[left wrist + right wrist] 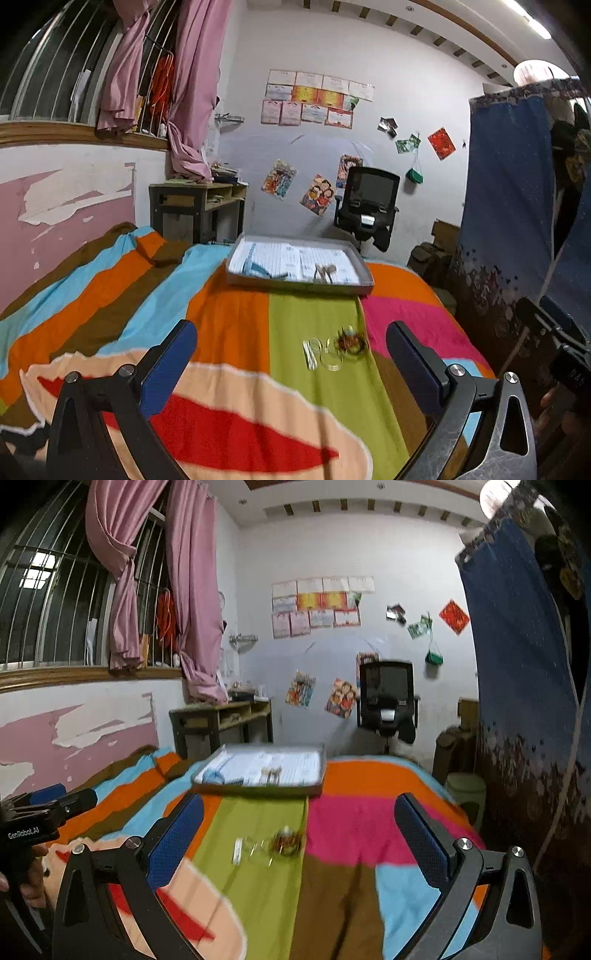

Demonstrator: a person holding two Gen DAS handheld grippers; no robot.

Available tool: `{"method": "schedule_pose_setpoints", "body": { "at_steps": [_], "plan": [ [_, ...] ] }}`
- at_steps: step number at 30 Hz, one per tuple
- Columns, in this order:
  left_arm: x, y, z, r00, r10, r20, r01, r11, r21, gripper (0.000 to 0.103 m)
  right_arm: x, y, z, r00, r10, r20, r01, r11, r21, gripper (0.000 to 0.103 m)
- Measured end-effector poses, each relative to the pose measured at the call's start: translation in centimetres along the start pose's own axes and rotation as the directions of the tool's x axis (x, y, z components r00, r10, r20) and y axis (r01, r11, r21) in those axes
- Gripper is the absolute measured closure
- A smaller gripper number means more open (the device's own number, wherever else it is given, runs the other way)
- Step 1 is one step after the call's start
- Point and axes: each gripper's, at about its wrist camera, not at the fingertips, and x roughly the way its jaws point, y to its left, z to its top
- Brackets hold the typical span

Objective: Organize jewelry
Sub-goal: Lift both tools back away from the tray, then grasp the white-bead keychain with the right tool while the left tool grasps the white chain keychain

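A small heap of jewelry [334, 349] lies on the green stripe of the bedspread: pale bangles, thin rings and a dark reddish tangle. The right wrist view shows the same jewelry heap [273, 845]. Farther back on the bed sits a shallow grey tray [236, 254] lined with white paper, holding a blue item and some metal pieces; the tray [317, 771] also shows in the right wrist view. My left gripper [291, 338] hovers open above the bed, short of the heap. My right gripper [299, 814] is open too, at a similar distance. Both are empty.
The colourful striped bedspread [229, 325] covers the bed. A desk [195, 206] and a black office chair [369, 206] stand beyond it. A dark blue curtain [509, 206] hangs on the right. A green stool [465, 790] stands beside the bed. The other gripper's body [40, 816] is at the left.
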Motion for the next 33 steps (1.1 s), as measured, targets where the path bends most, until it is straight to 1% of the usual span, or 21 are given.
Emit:
{"method": "schedule_pose_setpoints", "body": {
  "at_steps": [5,9,12,15,20,23,25,27,28,29,31,32,33],
  "plan": [
    [3.4,-0.2,3.2,0.999,0.006,0.048,-0.006,1.0,-0.012,0.0,3.3,-0.2,3.7,0.997,-0.005,0.082,0.005,1.0,-0.01,0.001],
    [7.1,-0.2,4.8,0.998,0.013,0.06,-0.012,1.0,-0.014,0.0,6.9,0.0,5.6,0.992,-0.002,0.127,0.004,1.0,-0.022,0.001],
    [10.1,-0.2,5.1,0.998,0.025,0.049,-0.024,0.999,-0.025,0.0,10.0,0.1,6.0,0.991,-0.008,0.135,0.012,1.0,-0.027,0.001],
    [12.6,-0.1,4.8,0.998,0.039,0.04,-0.038,0.999,-0.035,0.0,13.1,0.1,5.5,0.992,-0.017,0.124,0.021,0.999,-0.025,0.001],
    [17.3,-0.2,3.3,0.999,0.054,0.002,-0.054,0.998,-0.027,0.0,18.5,0.0,2.8,0.998,-0.025,0.051,0.027,0.999,-0.024,0.001],
    [19.9,0.0,1.6,0.997,0.035,-0.067,-0.035,0.999,-0.007,0.0,21.1,-0.5,0.3,1.0,-0.004,-0.023,0.003,1.0,-0.021,0.001],
    [21.7,0.2,0.3,0.991,0.014,-0.131,-0.013,1.0,0.011,0.0,22.6,-0.8,-1.5,0.997,0.018,-0.081,-0.02,0.999,-0.024,0.001],
    [23.2,0.4,-0.7,0.981,0.001,-0.193,0.005,1.0,0.027,0.0,24.2,-1.0,-3.0,0.988,0.04,-0.149,-0.046,0.998,-0.038,0.002],
    [24.3,0.6,-1.4,0.971,-0.009,-0.241,0.016,0.999,0.029,0.0,25.0,-1.0,-3.8,0.981,0.053,-0.186,-0.061,0.997,-0.041,0.002],
    [25.0,0.8,-1.8,0.963,-0.017,-0.27,0.024,0.999,0.022,0.0,26.0,-1.3,-4.8,0.969,0.077,-0.236,-0.086,0.996,-0.03,0.002],
    [26.3,1.4,-2.8,0.944,-0.037,-0.328,0.038,0.999,-0.002,0.0,27.1,-1.8,-6.4,0.95,0.107,-0.292,-0.114,0.993,-0.007,0.002],
    [26.8,1.6,-3.2,0.936,-0.042,-0.349,0.041,0.999,-0.012,0.0,27.9,-1.8,-7.2,0.936,0.125,-0.33,-0.133,0.991,-0.001,0.007],
    [27.2,1.8,-3.5,0.928,-0.049,-0.369,0.043,0.999,-0.024,0.001,28.4,-1.8,-7.9,0.924,0.137,-0.357,-0.147,0.989,-0.001,0.017]
  ]
}}
